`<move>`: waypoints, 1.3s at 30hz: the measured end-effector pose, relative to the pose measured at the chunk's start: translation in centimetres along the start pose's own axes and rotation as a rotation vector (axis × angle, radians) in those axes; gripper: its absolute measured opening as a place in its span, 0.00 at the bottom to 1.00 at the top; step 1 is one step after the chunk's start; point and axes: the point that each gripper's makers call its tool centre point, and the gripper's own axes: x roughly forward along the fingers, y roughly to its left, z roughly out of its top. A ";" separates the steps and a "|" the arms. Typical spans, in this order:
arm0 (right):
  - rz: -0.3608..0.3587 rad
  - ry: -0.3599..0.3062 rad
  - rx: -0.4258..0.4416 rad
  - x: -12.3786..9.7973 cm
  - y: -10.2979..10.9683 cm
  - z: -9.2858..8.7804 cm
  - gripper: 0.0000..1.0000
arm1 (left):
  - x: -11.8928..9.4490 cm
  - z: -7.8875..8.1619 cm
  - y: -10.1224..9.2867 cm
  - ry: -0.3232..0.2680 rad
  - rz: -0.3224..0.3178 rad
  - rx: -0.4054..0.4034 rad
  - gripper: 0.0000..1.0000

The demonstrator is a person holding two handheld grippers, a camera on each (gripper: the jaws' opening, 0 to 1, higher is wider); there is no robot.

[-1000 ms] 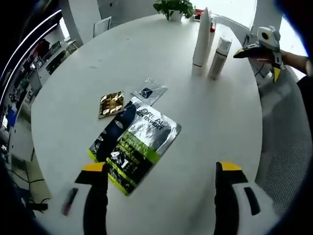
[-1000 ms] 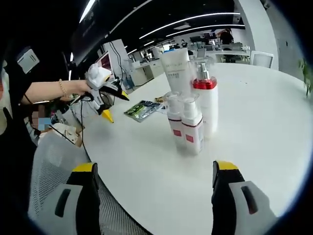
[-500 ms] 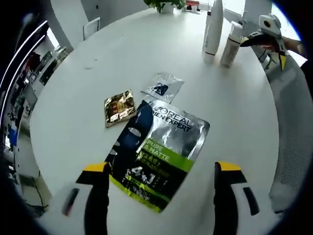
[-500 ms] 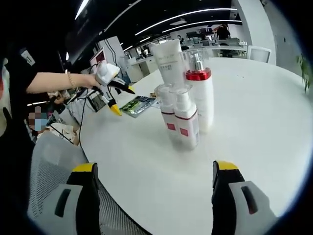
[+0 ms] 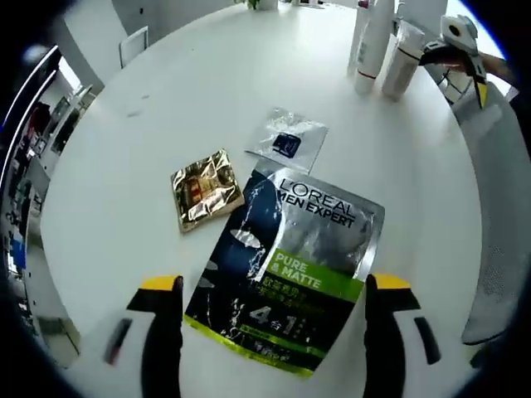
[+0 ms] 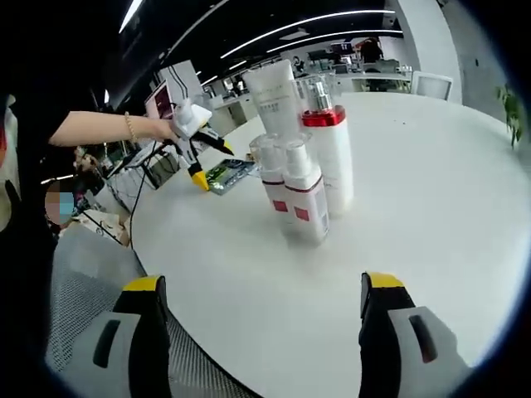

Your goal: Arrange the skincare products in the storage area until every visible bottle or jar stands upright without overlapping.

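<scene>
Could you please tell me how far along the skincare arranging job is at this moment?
Looks done: the bottles stand upright in a tight cluster on the white table. In hand: nothing; the left gripper is open above the large face mask sachet, and the right gripper is open, facing the bottles. Left: the large sachet, gold sachet and clear sachet lie flat, apart from the bottles.

White tube top cut off by frame.

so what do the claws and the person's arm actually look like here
Each claw has two black jaws with yellow tips on pale grey housings: the left claw, the right claw. In the right gripper view the left claw has a white body and trailing black cable; the arm wears a beaded bracelet and dark short sleeve.
</scene>
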 end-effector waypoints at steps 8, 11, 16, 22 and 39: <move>0.000 -0.003 0.008 0.4 -0.1 -0.1 0.96 | 0.3 -0.3 -0.4 -0.015 -0.026 -0.028 0.90; 0.005 -0.001 0.006 0.5 0.1 0.0 0.96 | 0.3 -0.3 -0.6 -0.032 -0.023 -0.035 0.88; 0.012 -0.005 0.000 0.5 0.4 0.2 0.95 | 0.2 -0.3 -1.1 -0.031 -0.009 -0.074 0.78; 0.021 -0.008 -0.012 0.5 0.5 0.5 0.94 | 0.2 -0.3 -1.2 -0.012 0.008 -0.111 0.71; 0.050 -0.011 -0.030 0.6 1.1 1.1 0.93 | -0.2 -0.2 -2.6 -0.091 0.046 -0.238 0.24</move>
